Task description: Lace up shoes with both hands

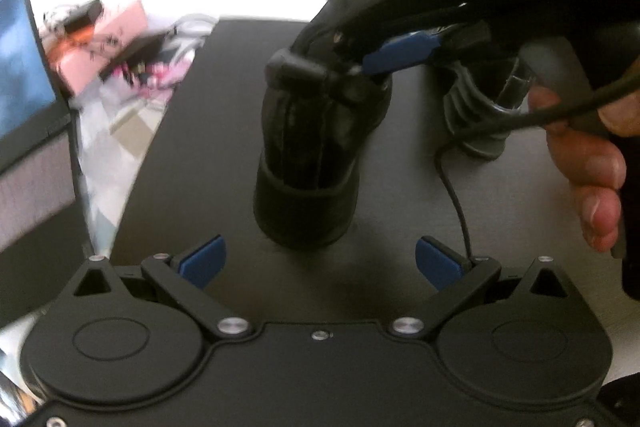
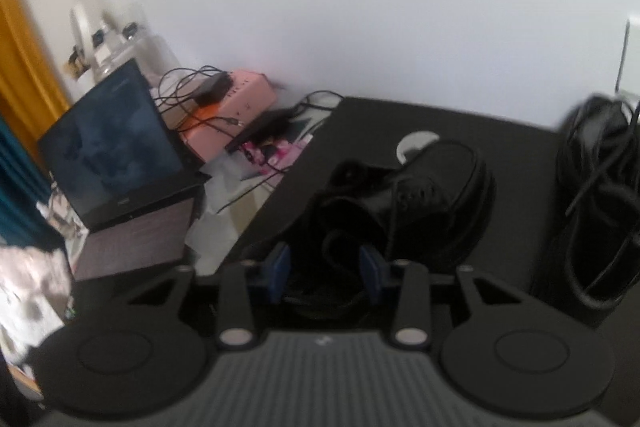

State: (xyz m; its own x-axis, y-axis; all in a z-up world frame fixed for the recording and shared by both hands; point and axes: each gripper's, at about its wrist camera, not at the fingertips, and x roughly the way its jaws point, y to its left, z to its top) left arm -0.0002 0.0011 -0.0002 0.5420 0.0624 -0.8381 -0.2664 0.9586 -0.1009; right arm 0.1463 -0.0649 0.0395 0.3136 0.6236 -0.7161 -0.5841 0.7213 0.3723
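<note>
A black shoe (image 1: 316,147) stands on the black table (image 1: 224,107), its heel toward my left gripper (image 1: 320,261). That gripper is open, hangs just short of the heel and holds nothing. A thin black lace (image 1: 456,195) trails down the table on the shoe's right. My right gripper (image 1: 372,67) comes in from the upper right to the shoe's collar, one blue pad (image 1: 400,53) showing. In the right wrist view the right gripper (image 2: 326,269) is narrowed, its jaws either side of the dark collar of the shoe (image 2: 424,195). Darkness and blur hide any pinch.
A second black shoe (image 2: 596,195) with loose laces sits at the table's right. Left of the table are an open laptop (image 2: 112,143), a pink box (image 2: 236,95) and tangled cables. A hand (image 1: 588,167) holds the right gripper, whose cable (image 1: 560,111) crosses beside it.
</note>
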